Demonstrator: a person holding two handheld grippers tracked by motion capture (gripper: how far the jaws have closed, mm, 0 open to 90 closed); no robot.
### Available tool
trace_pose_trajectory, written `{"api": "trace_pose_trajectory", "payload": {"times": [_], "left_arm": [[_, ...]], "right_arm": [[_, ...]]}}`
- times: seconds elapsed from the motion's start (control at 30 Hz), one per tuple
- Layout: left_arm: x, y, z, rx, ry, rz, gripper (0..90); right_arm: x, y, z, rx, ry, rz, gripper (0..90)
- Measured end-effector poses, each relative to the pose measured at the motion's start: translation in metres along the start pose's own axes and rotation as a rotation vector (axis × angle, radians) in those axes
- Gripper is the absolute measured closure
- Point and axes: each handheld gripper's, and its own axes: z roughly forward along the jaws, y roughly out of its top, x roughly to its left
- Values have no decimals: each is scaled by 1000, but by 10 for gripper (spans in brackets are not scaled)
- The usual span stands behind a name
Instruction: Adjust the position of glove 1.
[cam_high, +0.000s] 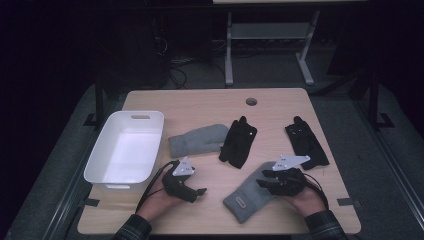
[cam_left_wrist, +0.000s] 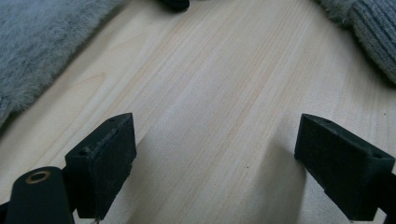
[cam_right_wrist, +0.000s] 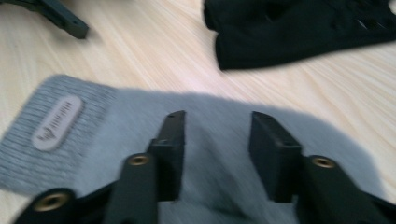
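Observation:
Two grey mittens and two black gloves lie on the wooden table (cam_high: 210, 107). One grey mitten (cam_high: 197, 140) is left of centre, beside a black glove (cam_high: 239, 142). The second black glove (cam_high: 306, 141) is at the right. The other grey mitten (cam_high: 247, 196) lies near the front edge, its labelled cuff (cam_right_wrist: 58, 122) toward the person. My right gripper (cam_high: 261, 184) hovers open over this mitten (cam_right_wrist: 140, 121), jaws (cam_right_wrist: 217, 140) apart with nothing between them. My left gripper (cam_high: 200, 191) is wide open (cam_left_wrist: 215, 163) over bare wood between the two mittens.
A white empty bin (cam_high: 125, 150) stands at the table's left edge. A round cable hole (cam_high: 251, 101) is near the far edge. In the right gripper view the centre black glove (cam_right_wrist: 299, 28) lies just beyond the mitten.

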Motion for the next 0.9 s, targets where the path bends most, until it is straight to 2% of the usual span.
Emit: {"api": "trace_pose_trajectory", "payload": {"times": [0.07, 0.23, 0.27, 0.33, 0.43, 0.63, 0.77, 0.9], "left_arm": [[0, 0, 0, 0, 1, 1, 117], [0, 0, 0, -2, -1, -6, 117], [0, 0, 0, -2, -1, -5, 117], [0, 0, 0, 1, 0, 0, 117], [0, 0, 0, 5, 0, 5, 117], [1, 0, 0, 0, -1, 2, 118], [1, 0, 0, 1, -1, 4, 118], [1, 0, 0, 1, -1, 3, 119]], "right_arm": [[-4, -5, -4, 3, -5, 29, 471], [-15, -18, -18, -19, -36, 65, 396], [-19, -24, -23, -19, -58, 71, 363], [-20, -26, -24, -17, -64, 74, 354], [-25, -35, -29, -15, -91, 85, 295], [-37, -51, -31, -3, -111, 135, 188], [-44, -62, -31, 7, -126, 130, 141], [-47, -71, -32, 3, -113, 116, 121]]}}
